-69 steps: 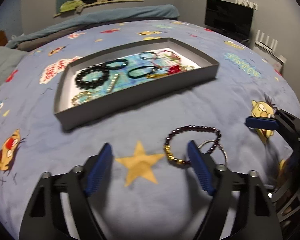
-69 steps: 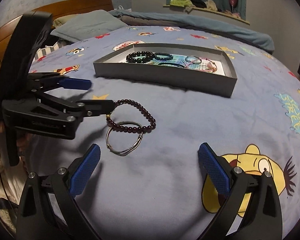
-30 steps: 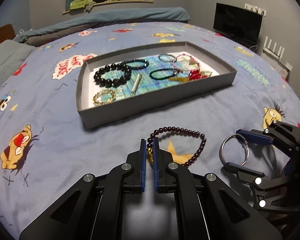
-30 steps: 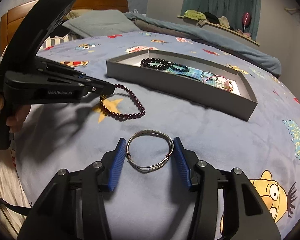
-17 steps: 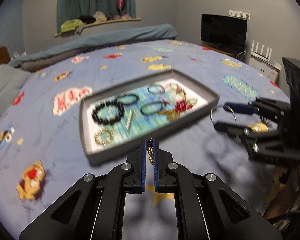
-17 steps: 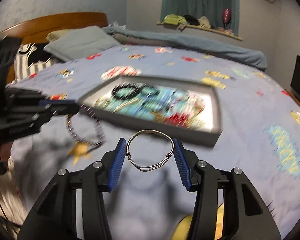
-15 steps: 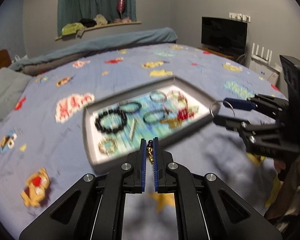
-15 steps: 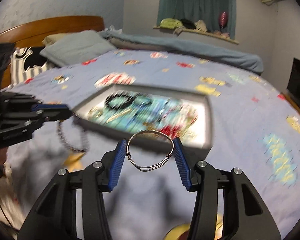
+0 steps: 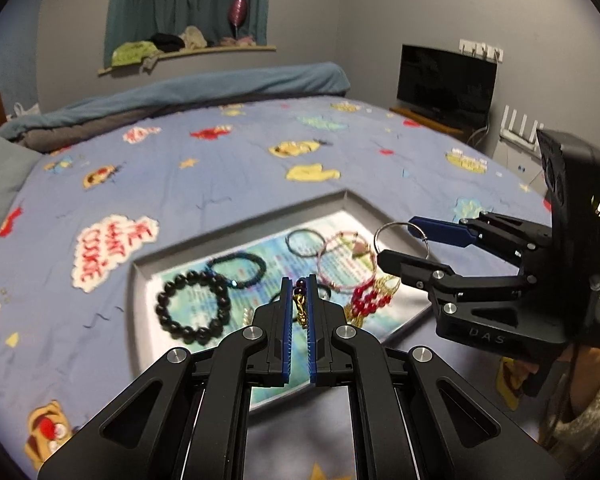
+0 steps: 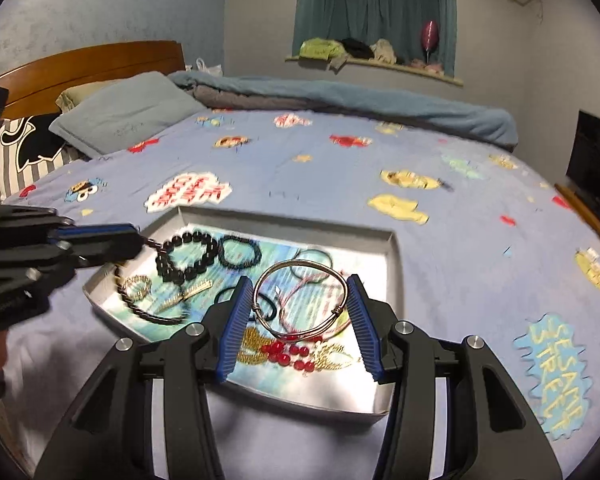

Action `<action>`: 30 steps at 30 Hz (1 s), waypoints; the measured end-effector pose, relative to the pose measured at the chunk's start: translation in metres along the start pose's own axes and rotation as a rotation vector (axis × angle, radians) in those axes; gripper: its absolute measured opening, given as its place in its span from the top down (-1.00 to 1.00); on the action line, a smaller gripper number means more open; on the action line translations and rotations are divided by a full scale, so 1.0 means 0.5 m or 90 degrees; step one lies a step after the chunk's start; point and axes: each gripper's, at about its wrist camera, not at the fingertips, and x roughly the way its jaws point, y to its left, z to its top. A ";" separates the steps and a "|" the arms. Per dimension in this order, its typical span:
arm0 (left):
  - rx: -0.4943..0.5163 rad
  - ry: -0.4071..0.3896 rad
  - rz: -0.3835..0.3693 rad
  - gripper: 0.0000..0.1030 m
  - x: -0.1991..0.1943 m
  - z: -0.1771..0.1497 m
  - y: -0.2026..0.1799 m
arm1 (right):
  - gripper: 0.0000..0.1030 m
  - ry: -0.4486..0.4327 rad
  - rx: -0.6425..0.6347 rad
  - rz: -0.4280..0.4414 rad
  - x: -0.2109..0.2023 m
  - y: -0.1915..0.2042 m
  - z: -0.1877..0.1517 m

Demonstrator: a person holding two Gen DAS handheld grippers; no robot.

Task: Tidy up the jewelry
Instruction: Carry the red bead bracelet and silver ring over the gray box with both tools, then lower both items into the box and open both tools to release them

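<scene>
A grey tray (image 9: 244, 227) (image 10: 392, 264) lies on the blue bedspread and holds several bracelets, among them a black bead bracelet (image 9: 194, 306) (image 10: 188, 256). My left gripper (image 9: 299, 292) is shut on the dark red bead bracelet (image 9: 299, 289) by its gold links, above the tray's near side. In the right wrist view the left gripper (image 10: 134, 240) holds that bracelet (image 10: 140, 308) dangling over the tray's left end. My right gripper (image 10: 298, 300) is shut on a silver wire bangle (image 10: 300, 300) above the tray. In the left wrist view the right gripper (image 9: 396, 240) and bangle (image 9: 402, 240) hover over the tray's right end.
The tray also holds a teal bracelet (image 10: 239, 252), a gold chain bracelet (image 10: 136, 285), red beads (image 10: 288, 354) and thin cord loops. A folded blanket (image 10: 340, 96) and pillows (image 10: 124, 112) lie at the bed's far side. A TV (image 9: 446, 84) stands at the right.
Both grippers closed on their pieces on the bedspread, lifted them and carried them forward. They now hover over the tray, the bead bracelet at the left end, the bangle at the right.
</scene>
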 end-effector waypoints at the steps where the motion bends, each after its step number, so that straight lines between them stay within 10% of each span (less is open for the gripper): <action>1: 0.000 0.009 0.000 0.86 0.012 -0.006 0.003 | 0.06 0.012 0.006 0.010 0.012 -0.003 -0.004; 14: -0.043 0.108 0.046 0.86 0.072 -0.080 0.100 | 0.06 0.080 -0.002 0.067 0.074 0.035 -0.022; 30: -0.088 0.116 0.087 0.86 0.086 -0.098 0.158 | 0.06 0.128 0.001 0.065 0.139 0.076 -0.021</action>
